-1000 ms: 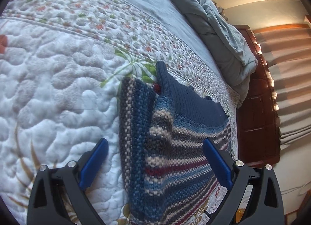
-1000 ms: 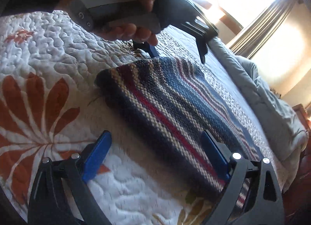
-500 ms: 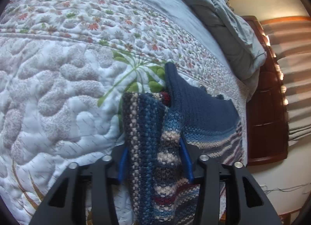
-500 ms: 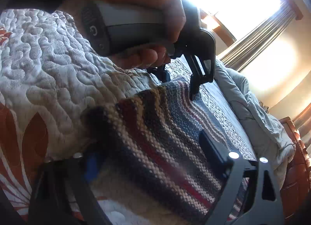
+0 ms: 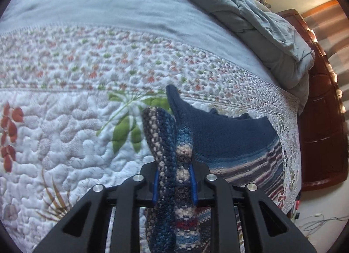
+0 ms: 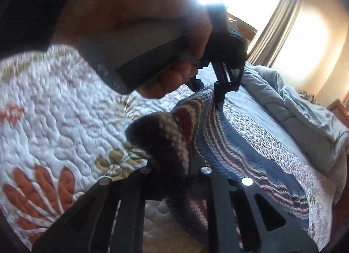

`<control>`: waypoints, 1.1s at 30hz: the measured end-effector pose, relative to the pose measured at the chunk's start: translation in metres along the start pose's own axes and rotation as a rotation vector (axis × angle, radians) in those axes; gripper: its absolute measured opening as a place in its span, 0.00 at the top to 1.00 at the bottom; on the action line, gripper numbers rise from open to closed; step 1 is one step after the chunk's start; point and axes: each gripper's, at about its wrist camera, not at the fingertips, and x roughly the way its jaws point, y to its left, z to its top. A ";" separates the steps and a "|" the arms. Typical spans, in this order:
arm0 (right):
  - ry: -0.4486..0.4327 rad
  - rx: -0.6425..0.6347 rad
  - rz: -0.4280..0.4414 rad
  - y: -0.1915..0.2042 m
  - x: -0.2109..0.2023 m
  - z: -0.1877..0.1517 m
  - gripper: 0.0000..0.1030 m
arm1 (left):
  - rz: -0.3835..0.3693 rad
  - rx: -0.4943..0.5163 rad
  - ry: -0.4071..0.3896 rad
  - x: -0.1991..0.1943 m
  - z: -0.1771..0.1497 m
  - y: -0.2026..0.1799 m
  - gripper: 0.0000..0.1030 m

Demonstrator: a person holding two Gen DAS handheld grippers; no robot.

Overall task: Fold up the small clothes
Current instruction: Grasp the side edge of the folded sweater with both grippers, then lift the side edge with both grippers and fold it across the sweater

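Sweater (image 5: pixel 172 143) hem is pinched in both my claws, left (image 5: pixel 175 184) and right (image 6: pixel 174 178), just closed on it above the quilt (image 5: pixel 65 126); thick knit may slip free, spoiling the fold.

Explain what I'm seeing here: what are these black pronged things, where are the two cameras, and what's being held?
No robot arm: a person holds a two-finger tool in each hand, with a camera on each looking along its fingers. In the left view, the left gripper has just closed on a bunched edge of the striped knitted garment. In the right view, the right gripper has just closed on another edge, and the hand holding the left tool shows above. The garment's far part lies on the quilted bedspread.
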 end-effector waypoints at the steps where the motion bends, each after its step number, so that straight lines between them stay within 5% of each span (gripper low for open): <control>1: -0.010 0.019 0.003 -0.008 -0.005 0.003 0.89 | 0.013 0.001 -0.005 -0.005 0.002 -0.007 0.79; 16: -0.124 0.281 0.054 -0.101 -0.073 -0.002 0.89 | 0.170 0.095 -0.052 -0.036 0.022 -0.123 0.80; 33: -0.140 0.462 0.019 -0.175 -0.102 -0.046 0.90 | 0.204 0.220 -0.029 -0.004 0.022 -0.229 0.79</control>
